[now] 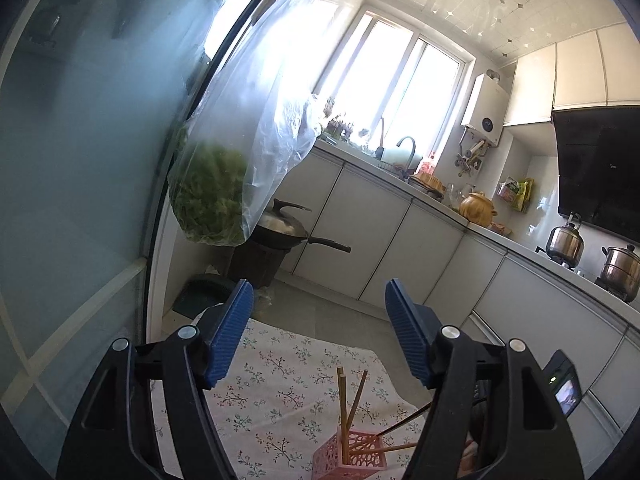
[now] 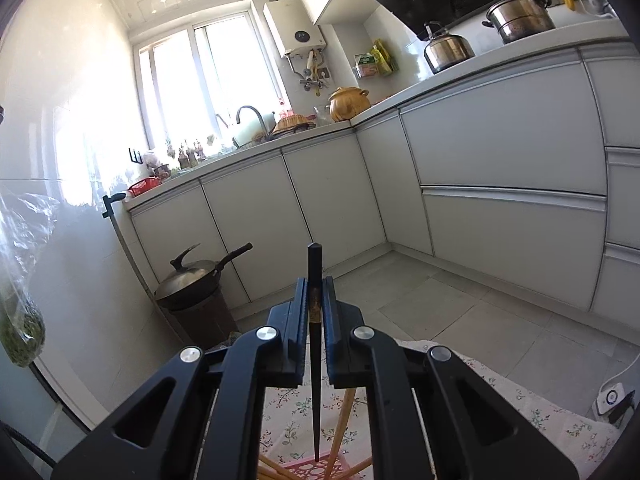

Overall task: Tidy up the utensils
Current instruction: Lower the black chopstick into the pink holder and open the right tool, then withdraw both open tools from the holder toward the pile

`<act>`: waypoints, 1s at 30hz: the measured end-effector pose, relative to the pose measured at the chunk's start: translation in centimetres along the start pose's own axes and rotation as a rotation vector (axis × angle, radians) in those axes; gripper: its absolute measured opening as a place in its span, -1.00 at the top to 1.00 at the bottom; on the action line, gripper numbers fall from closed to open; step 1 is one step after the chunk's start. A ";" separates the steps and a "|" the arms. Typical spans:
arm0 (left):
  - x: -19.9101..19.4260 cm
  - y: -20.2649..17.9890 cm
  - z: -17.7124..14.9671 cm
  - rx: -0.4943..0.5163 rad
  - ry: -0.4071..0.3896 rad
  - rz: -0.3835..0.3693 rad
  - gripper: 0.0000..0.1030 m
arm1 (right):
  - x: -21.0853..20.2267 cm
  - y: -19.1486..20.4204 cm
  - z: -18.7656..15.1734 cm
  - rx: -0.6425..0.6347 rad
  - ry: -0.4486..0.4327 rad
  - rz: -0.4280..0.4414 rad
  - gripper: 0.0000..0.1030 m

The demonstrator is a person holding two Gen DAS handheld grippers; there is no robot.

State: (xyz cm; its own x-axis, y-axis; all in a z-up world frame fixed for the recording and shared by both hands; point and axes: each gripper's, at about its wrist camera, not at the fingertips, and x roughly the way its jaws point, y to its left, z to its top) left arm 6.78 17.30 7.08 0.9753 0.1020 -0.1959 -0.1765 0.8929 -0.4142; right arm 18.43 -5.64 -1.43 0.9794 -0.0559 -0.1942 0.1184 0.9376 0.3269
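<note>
Chopsticks are what both views are centring on. One dark chopstick (image 2: 315,344) is sitting clamped between the closed right tongs (image 2: 316,304), its long axis running straight up and down in the right wrist view: the blunt end is sticking out beyond the fingertips toward the far cabinets, and the thin tip is pointing down at the pink basket (image 2: 316,471) below. Its tip is hanging just over the basket's rim; whether it is touching the basket cannot be told.

In the left wrist view the pink basket (image 1: 352,456) is standing on the floral tablecloth (image 1: 280,384) of the table, near the bottom edge. Three wooden chopsticks (image 1: 343,404) are standing in it, two nearly upright and one leaning to the right, while another wooden one and the dark one are lying low toward the right. The left tongs (image 1: 320,332) are hanging wide open above the cloth, gripping nothing, well apart from the basket.

Only the left view is showing the plastic bag of greens (image 1: 212,200) hanging up close at the left. Only the right view is showing the dark chopstick's grip. Both are taking in the lidded wok (image 2: 190,280) on the floor stand.
</note>
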 end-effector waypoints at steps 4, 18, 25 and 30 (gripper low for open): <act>-0.4 -0.1 0.0 0.037 -0.003 0.004 -0.33 | -0.3 -0.7 -2.0 0.010 0.028 0.007 0.79; 0.2 -3.3 -2.8 0.152 0.139 -0.015 -0.54 | -10.4 -0.2 2.6 -0.162 0.025 0.066 -0.02; -0.7 -4.3 -3.8 0.233 0.155 -0.013 -0.79 | -13.5 -1.6 3.6 -0.195 0.034 0.039 -0.55; -0.8 -4.3 -4.3 0.274 0.185 -0.019 -0.86 | -14.8 -4.3 3.6 -0.170 0.086 0.013 -0.87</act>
State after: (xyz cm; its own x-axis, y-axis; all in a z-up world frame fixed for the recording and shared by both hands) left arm 6.15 11.45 5.18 0.9330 0.0255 -0.3591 -0.0923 0.9811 -0.1701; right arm 4.05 -10.09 3.34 0.9621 -0.0210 -0.2719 0.0696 0.9829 0.1704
